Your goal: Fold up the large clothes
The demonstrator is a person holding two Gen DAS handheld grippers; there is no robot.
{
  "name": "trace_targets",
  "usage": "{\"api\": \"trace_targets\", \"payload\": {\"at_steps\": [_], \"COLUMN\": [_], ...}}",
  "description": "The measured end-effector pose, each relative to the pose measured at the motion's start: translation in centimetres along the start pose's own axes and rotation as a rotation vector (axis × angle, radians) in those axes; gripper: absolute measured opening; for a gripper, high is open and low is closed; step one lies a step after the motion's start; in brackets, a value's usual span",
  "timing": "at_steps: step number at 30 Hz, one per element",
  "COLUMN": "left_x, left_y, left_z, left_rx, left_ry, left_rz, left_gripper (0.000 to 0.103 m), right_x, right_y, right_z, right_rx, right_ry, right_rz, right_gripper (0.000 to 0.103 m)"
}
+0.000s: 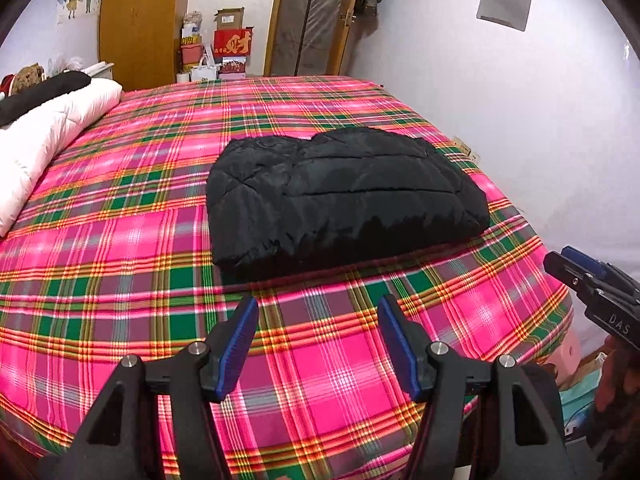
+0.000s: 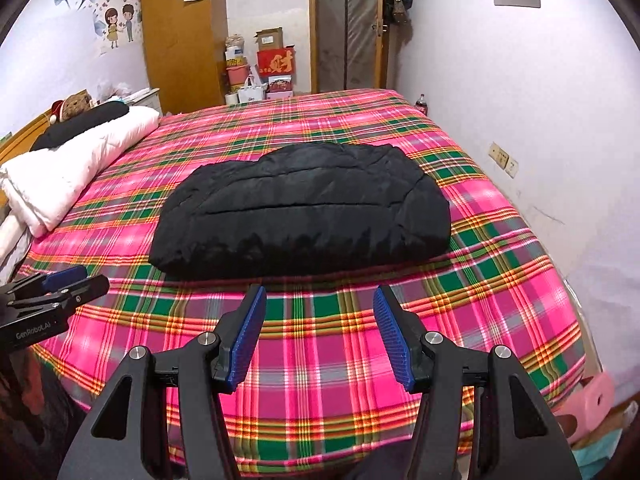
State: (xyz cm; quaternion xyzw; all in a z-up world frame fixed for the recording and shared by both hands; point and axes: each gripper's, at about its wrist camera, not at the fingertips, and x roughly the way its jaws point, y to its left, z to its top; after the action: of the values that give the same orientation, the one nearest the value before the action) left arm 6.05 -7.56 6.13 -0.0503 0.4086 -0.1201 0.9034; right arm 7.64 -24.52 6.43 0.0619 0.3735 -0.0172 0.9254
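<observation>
A black quilted jacket (image 1: 344,196) (image 2: 304,216) lies folded into a thick bundle on the pink plaid bed (image 1: 120,264) (image 2: 500,280). My left gripper (image 1: 316,308) hangs open over the sheet, short of the jacket's near edge, with nothing between its blue pads. My right gripper (image 2: 320,296) is likewise open and empty, just short of the jacket's near edge. In the left wrist view the right gripper (image 1: 592,276) shows at the right edge. The left gripper (image 2: 60,284) appears at the left edge of the right wrist view.
A white duvet (image 1: 52,132) (image 2: 76,164) with a black garment on top lies along the bed's left side. Boxes and bags (image 1: 216,52) (image 2: 260,68) stand beyond the far end. A wall runs close on the right, and a pink stool (image 2: 592,400) sits by the near corner.
</observation>
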Motion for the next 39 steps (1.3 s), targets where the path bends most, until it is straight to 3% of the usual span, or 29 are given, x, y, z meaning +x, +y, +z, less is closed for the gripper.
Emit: {"api": "trace_targets", "payload": {"at_steps": [39], "left_x": [-0.7], "left_y": [-1.1], "left_z": [-0.2], "left_rx": [0.008], "left_ry": [0.008], "left_rz": [0.008], "left_gripper": [0.064], "right_x": [-0.2], "right_y": [0.2], "right_z": [-0.7], "right_rx": [-0.006], "right_ry": [0.016], "right_rz": [0.001], "right_gripper": [0.056]}}
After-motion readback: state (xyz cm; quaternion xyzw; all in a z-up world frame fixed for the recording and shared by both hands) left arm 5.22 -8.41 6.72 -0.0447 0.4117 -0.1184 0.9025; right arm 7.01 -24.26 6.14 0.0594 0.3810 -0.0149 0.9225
